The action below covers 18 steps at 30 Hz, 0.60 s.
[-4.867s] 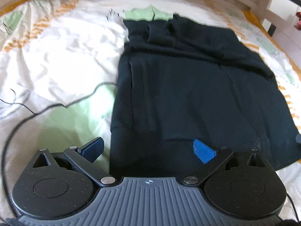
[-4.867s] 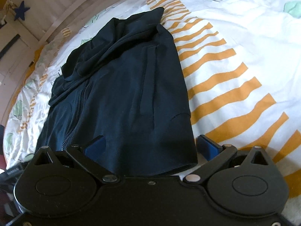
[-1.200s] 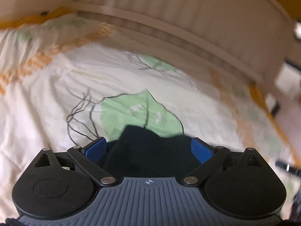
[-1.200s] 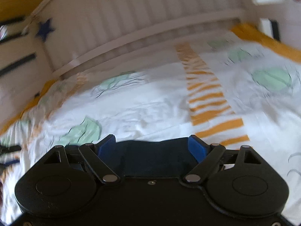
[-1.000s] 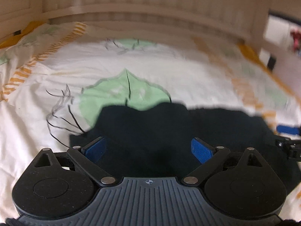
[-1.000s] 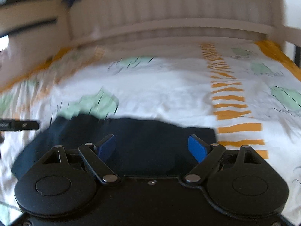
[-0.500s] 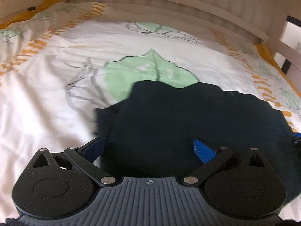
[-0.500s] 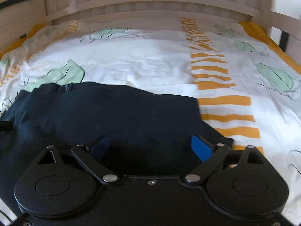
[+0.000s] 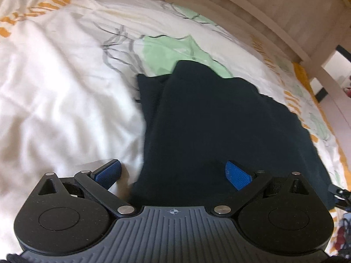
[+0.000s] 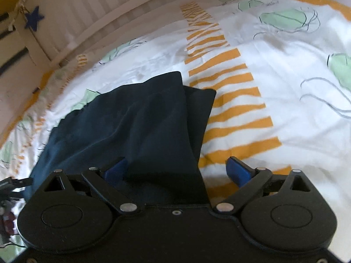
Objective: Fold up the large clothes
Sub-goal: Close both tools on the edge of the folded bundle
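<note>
— Where's the garment?

— The dark sweater point(image 9: 223, 118) lies folded over on the bed point(image 9: 54, 87), near the headboard point(image 10: 87, 17). My left tool point(image 9: 173, 173) and right tool point(image 10: 177, 168) both stand spread wide, holding nothing.

— How will it handle?

— I'd judge it soft, floppy and fairly thick, so it sags. I'd pinch both layers at the near corners, at each side edge.

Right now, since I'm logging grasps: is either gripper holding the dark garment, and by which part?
Neither. The left gripper and right gripper are both open, each straddling a near side edge of the folded dark garment without pinching it.
</note>
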Each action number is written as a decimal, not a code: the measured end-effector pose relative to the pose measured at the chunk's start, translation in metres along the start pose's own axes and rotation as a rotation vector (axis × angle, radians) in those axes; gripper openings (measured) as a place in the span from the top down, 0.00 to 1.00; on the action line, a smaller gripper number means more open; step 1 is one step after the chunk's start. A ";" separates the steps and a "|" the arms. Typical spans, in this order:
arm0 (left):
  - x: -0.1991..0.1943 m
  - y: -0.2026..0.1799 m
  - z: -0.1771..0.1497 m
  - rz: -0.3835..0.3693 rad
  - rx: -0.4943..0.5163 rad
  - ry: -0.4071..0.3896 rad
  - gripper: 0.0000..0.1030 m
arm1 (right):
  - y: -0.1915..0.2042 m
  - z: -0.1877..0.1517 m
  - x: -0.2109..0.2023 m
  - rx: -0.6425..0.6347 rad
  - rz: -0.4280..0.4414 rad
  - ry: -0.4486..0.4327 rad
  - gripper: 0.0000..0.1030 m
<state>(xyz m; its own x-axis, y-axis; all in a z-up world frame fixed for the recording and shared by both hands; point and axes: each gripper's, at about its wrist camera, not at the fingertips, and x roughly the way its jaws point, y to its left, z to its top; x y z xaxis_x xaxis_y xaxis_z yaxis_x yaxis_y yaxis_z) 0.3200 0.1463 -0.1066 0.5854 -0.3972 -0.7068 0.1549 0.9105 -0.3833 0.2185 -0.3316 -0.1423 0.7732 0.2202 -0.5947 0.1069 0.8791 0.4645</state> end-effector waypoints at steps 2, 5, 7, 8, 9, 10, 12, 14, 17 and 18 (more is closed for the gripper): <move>0.009 -0.005 0.003 -0.029 -0.006 0.004 0.01 | -0.002 0.000 0.003 0.005 0.027 0.004 0.00; 0.023 -0.009 0.011 -0.060 -0.021 0.003 0.01 | -0.004 0.001 0.011 0.015 0.086 0.007 0.00; 0.031 -0.012 0.015 -0.072 -0.030 -0.002 0.01 | -0.005 0.004 0.019 0.032 0.139 0.019 0.00; 0.035 -0.013 0.017 -0.080 -0.031 -0.005 0.01 | -0.006 0.005 0.024 0.042 0.166 0.022 0.00; 0.038 -0.015 0.019 -0.084 -0.030 -0.004 0.01 | -0.005 0.006 0.027 0.054 0.194 0.022 0.00; 0.039 -0.016 0.020 -0.088 -0.028 -0.002 0.01 | -0.005 0.008 0.032 0.064 0.220 0.024 0.00; 0.042 -0.018 0.022 -0.102 -0.032 0.003 0.01 | -0.003 0.010 0.039 0.077 0.241 0.024 0.00; 0.039 -0.016 0.022 -0.133 -0.049 -0.008 0.14 | -0.002 0.011 0.043 0.080 0.245 0.018 0.02; 0.030 -0.012 0.017 -0.132 -0.089 -0.024 0.69 | -0.002 0.011 0.043 0.089 0.198 0.027 0.50; 0.025 -0.011 0.017 -0.152 -0.112 -0.025 0.72 | -0.004 0.011 0.042 0.119 0.220 0.028 0.56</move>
<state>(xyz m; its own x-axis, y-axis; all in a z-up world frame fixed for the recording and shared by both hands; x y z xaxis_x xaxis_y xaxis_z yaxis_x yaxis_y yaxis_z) 0.3467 0.1280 -0.1101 0.5817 -0.5248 -0.6215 0.1543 0.8214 -0.5491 0.2576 -0.3305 -0.1615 0.7689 0.4135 -0.4877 0.0119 0.7533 0.6576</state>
